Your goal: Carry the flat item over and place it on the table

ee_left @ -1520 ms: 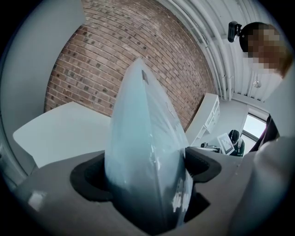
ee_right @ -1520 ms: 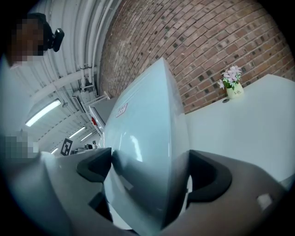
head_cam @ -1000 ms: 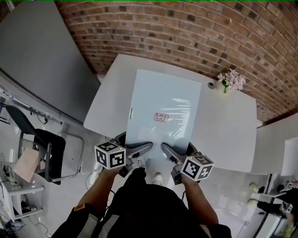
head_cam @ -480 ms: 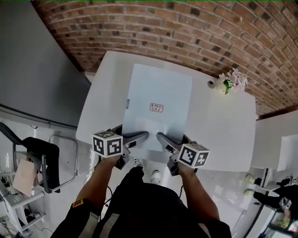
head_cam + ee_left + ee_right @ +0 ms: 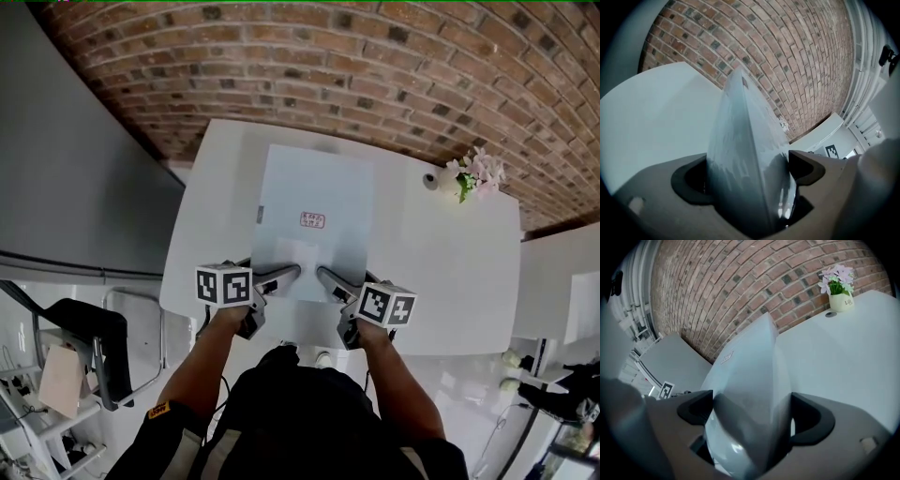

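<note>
Update: the person has closed in on the worktop [image 5: 450, 272] over the last second. The flat item [image 5: 314, 183], a pale panel in glossy film with a small red label [image 5: 313, 220], previously had its near edge hanging off the near side; now its whole outline sits over the worktop, left of centre.

Left gripper [image 5: 286, 273] and right gripper [image 5: 326, 277] are both clamped on the panel's near edge, side by side. Each gripper view shows the panel filling the gap between the jaws, with both jaws pressed against it. No slip visible, and the grip points match those of a second ago.

A faint shadow runs along the panel's far edge, so I judge it's still slightly off the surface. Can't confirm contact from any view.

The flower pot [image 5: 473, 173] at the far right is well clear of the panel, with the brick wall [image 5: 328, 66] beyond the far edge.

The carry looks essentially done. What's left is to lower it flat, then part the jaws. Risk: the film looks slick, so the panel could slide on release if it's let go tilted.
</note>
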